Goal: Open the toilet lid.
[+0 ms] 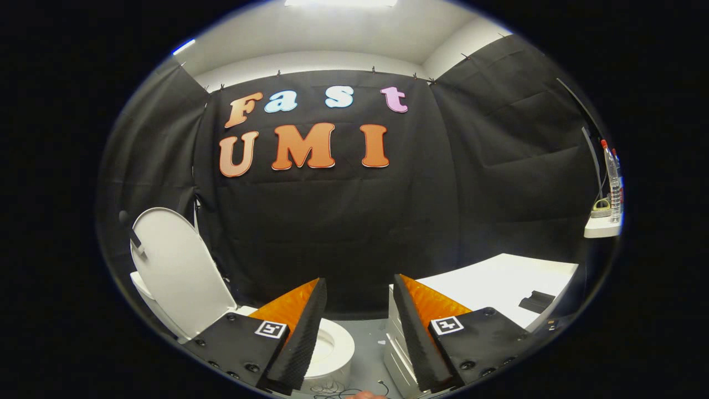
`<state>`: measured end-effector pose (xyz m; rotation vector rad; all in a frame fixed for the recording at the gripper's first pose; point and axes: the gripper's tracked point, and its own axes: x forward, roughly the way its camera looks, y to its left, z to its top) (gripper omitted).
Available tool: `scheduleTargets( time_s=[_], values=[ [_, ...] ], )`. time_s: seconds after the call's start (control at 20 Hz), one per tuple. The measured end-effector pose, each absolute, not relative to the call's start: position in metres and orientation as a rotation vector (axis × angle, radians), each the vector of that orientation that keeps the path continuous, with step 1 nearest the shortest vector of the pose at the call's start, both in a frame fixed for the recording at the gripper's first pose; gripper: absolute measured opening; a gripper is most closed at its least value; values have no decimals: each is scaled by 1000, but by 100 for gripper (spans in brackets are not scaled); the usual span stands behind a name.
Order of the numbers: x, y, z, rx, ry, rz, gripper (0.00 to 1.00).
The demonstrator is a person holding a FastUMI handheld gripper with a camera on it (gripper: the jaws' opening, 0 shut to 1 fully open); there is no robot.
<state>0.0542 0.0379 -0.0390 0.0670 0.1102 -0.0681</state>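
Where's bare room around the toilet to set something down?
The white tabletop beyond the right finger is mostly bare, apart from a dark object near its far edge. The toilet, its lid raised, offers only the seat. The shelf is crowded with bottles. The gripper is open, holding nothing.

Open floor (368, 346) is seen between the toilet (332, 349), lid (177, 271) raised, and the white cabinet (498, 288); nothing is held between the gripper (357, 327) fingers.

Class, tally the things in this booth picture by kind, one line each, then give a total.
Toilet lid, raised: 1
Toilet seat: 1
White table: 1
White shelf: 1
Clear bottle on the shelf: 1
Gripper, fingers open: 1
Total: 6
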Motion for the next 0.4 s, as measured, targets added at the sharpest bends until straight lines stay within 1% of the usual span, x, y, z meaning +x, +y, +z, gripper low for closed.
scheduleTargets(
  time_s=[0.4],
  values=[
    [54,38,-42,57,120,-63,80]
  ],
)
